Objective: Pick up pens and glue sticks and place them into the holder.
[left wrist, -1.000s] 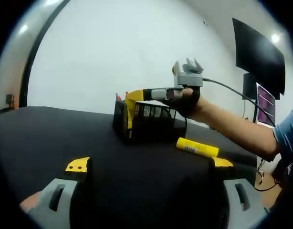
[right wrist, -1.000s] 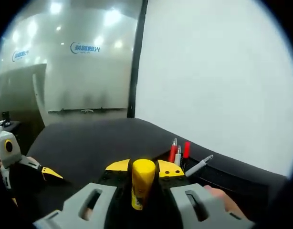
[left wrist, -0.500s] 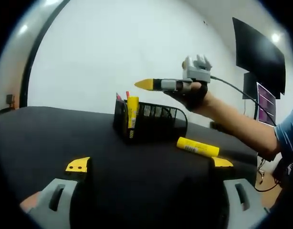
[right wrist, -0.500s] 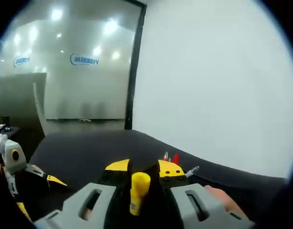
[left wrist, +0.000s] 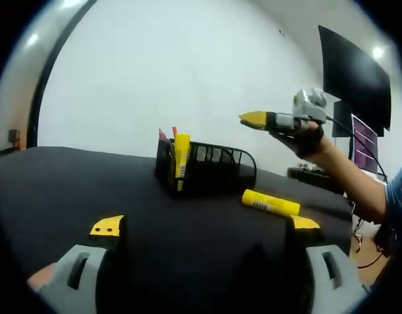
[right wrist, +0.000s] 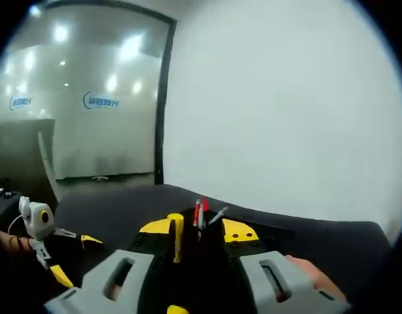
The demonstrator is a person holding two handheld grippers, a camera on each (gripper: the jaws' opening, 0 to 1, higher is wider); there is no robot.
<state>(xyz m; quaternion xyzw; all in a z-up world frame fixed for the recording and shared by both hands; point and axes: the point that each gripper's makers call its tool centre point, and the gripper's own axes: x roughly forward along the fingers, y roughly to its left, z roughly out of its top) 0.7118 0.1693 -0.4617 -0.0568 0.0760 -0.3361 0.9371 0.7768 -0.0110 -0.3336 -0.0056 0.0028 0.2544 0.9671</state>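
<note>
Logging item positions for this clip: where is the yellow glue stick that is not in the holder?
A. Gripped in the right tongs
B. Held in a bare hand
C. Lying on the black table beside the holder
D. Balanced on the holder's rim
C: the loose glue stick lies flat on the table beside the mesh holder.

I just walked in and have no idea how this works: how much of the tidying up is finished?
Partly done. The black mesh holder already has one yellow glue stick standing in it, with some pens. Nothing is in hand: the right gripper is raised beside the holder, empty, and the left gripper is open. Another glue stick lies on the black table, to be picked up.
</note>
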